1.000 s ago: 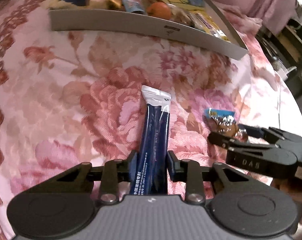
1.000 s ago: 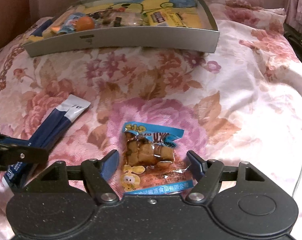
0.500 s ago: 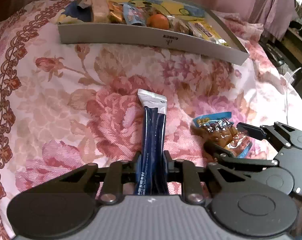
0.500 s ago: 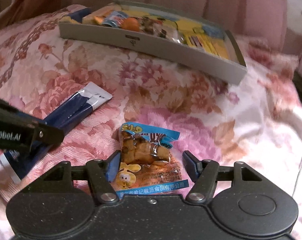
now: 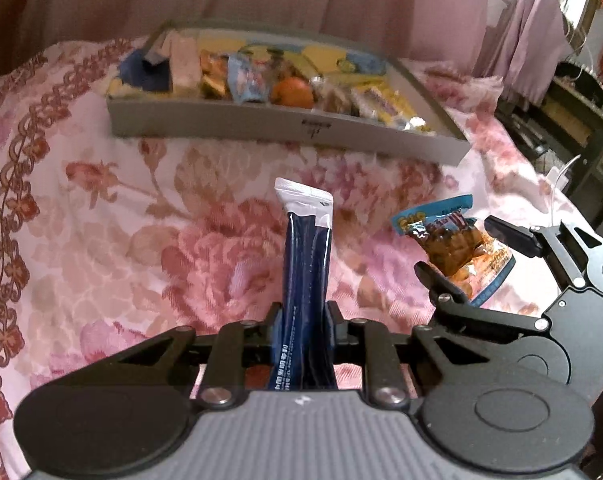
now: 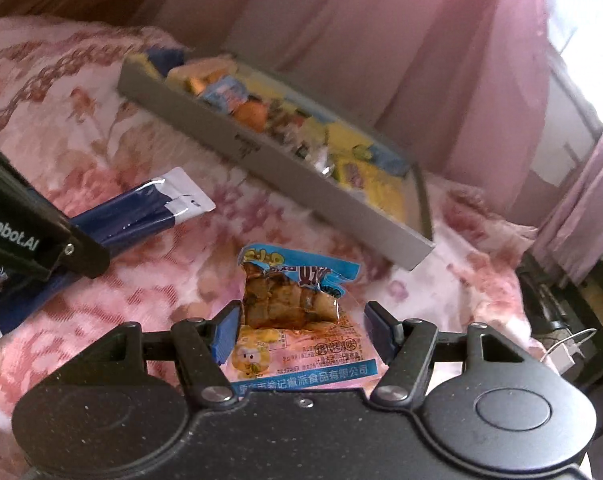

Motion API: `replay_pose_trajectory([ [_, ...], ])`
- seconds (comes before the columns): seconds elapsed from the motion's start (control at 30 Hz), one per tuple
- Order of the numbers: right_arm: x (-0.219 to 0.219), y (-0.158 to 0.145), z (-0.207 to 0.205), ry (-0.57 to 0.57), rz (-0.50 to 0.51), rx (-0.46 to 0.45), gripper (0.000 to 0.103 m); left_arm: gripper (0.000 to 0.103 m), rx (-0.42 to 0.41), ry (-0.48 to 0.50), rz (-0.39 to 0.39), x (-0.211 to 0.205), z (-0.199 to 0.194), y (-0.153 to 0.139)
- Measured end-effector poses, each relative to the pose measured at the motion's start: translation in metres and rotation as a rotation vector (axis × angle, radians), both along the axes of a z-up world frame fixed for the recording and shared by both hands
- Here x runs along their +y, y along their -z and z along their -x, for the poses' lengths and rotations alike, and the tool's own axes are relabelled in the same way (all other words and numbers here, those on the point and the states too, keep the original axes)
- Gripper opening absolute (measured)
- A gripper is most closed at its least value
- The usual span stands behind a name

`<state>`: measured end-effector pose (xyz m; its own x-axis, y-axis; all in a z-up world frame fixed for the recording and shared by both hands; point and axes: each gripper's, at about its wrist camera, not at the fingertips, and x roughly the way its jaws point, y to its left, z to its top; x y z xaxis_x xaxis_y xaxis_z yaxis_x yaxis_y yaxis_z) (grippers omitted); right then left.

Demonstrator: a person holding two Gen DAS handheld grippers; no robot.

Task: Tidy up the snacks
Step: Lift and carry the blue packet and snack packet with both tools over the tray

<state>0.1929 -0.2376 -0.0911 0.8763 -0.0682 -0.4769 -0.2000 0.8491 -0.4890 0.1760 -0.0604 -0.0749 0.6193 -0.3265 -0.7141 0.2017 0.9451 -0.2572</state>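
Note:
My left gripper (image 5: 303, 316) is shut on a dark blue stick packet (image 5: 307, 248) with a white end, which points away from me above the floral bedspread. My right gripper (image 6: 301, 328) is shut on a clear snack packet (image 6: 297, 300) with blue edges and brown pieces inside. From the left wrist, the right gripper (image 5: 457, 246) holds that snack packet (image 5: 449, 240) tilted up, just right of the stick. Farther back lies a grey tray (image 5: 285, 128) filled with several snacks. The right wrist view shows the blue stick packet (image 6: 141, 212) at left.
A pink floral bedspread (image 5: 121, 208) covers the whole surface. Pink curtains (image 6: 341, 40) hang behind the tray (image 6: 301, 176). Dark furniture and a white cable (image 5: 561, 168) stand off the bed's right edge. An orange fruit (image 5: 291, 94) sits among the tray's packets.
Both grippers closed on their packets and rose off the bedspread, tilting up toward the tray. The right wrist view has swung so the tray now runs diagonally.

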Motion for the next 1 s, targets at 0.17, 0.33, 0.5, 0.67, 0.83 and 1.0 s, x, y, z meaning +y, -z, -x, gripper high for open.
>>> replay_pose_trajectory([
  [0.17, -0.004, -0.009, 0.003, 0.021, -0.039, -0.086, 0.067, 0.023, -0.029, -0.011, 0.03, 0.004, 0.0, -0.008],
  [0.33, -0.007, -0.019, 0.006, 0.039, -0.077, -0.161, 0.067, 0.023, -0.097, -0.018, 0.06, 0.005, 0.004, -0.022],
  [0.5, -0.01, -0.026, 0.004, 0.052, -0.112, -0.211, 0.067, 0.023, -0.168, -0.016, 0.069, 0.005, 0.007, -0.035],
  [0.67, -0.01, -0.033, 0.002, 0.061, -0.144, -0.245, 0.067, 0.023, -0.2, -0.03, 0.081, 0.003, 0.003, -0.043],
  [0.83, -0.012, -0.039, -0.001, 0.065, -0.159, -0.284, 0.067, 0.023, -0.243, -0.053, 0.1, 0.005, -0.008, -0.053],
  [1.0, -0.016, -0.047, -0.009, 0.074, -0.176, -0.327, 0.067, 0.023, -0.272, -0.079, 0.113, 0.007, -0.024, -0.059],
])
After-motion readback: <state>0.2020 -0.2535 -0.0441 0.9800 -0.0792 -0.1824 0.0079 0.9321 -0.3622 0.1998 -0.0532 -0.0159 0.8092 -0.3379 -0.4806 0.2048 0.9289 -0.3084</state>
